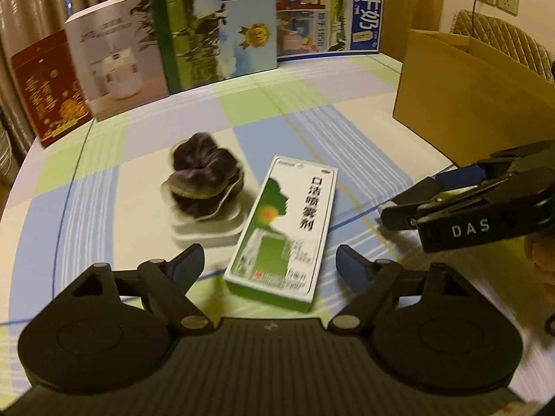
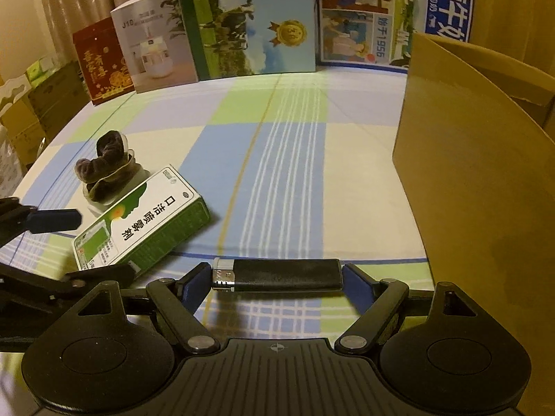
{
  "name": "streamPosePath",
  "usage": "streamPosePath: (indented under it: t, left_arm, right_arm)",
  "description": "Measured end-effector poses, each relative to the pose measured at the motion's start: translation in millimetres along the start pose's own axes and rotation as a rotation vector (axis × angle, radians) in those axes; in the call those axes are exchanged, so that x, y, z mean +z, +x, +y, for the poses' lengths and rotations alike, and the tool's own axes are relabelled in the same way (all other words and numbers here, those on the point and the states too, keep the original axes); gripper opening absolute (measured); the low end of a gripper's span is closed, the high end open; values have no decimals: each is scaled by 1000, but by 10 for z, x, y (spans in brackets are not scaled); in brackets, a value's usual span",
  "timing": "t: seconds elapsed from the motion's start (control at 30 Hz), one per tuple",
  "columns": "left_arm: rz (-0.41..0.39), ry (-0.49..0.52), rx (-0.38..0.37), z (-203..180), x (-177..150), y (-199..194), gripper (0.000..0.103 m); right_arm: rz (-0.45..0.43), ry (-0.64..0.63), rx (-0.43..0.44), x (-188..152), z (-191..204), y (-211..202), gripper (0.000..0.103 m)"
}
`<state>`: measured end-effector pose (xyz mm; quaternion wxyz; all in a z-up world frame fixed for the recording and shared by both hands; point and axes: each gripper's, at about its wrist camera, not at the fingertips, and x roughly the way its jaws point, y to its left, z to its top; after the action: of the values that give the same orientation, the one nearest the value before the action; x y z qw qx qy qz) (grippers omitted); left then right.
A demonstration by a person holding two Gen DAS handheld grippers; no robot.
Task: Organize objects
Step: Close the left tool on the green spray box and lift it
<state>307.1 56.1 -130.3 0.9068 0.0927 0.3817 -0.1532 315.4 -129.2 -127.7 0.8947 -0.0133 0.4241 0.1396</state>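
A green and white medicine box (image 1: pixel 288 228) lies flat on the checked tablecloth. Its near end sits between the fingers of my left gripper (image 1: pixel 270 264), which stands open with a gap on both sides. Left of the box, a dark scrunchie (image 1: pixel 204 182) rests on a small white case (image 1: pixel 208 234). In the right wrist view my right gripper (image 2: pixel 277 279) is shut on a black lighter (image 2: pixel 277 274), held lengthwise and level, its metal end to the left. The medicine box (image 2: pixel 138 222) and scrunchie (image 2: pixel 107 163) lie to its left.
An open cardboard box (image 2: pixel 485 173) stands close on the right, also seen as the cardboard box (image 1: pixel 468 86) in the left wrist view. Several upright printed cartons (image 1: pixel 222 24) line the far edge of the table. My right gripper (image 1: pixel 430 190) reaches in from the right.
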Motion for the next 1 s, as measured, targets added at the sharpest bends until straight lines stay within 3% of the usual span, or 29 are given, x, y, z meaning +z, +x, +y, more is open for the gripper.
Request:
streamPosePath:
  t: [0.07,0.2,0.3,0.47,0.6,0.83,0.93,1.0]
  left_arm:
    - [4,14,-2,-34,29,55,78]
    - [34,7,0,-67,51,132,57]
    - [53,12,4,-108,30,117,51]
    - [107,-56,31,-165,-95,-65,50]
    - [135,-55,46,-295,-262,-296,50]
    - [133,-140,35,-461,-656,-743,51]
    - [118,-111,53,-513,-672,-783,59]
    - [115,-94,64,-524,-646,-750,60]
  right_arm:
    - [6,2,2,-11,-9,4,78]
    - [12,1,6,-39,-12,-29,78]
    - [13,-1,13,-68,-8,-93,78]
    - [22,14,35,-167,-13,-279,78]
    - [38,15,67,-284,12,-476,78]
    - [39,1,110,-487,64,-798,78]
    - [36,0,105,-493,71,-809,78]
    - [40,9,100,-490,56,-783,78]
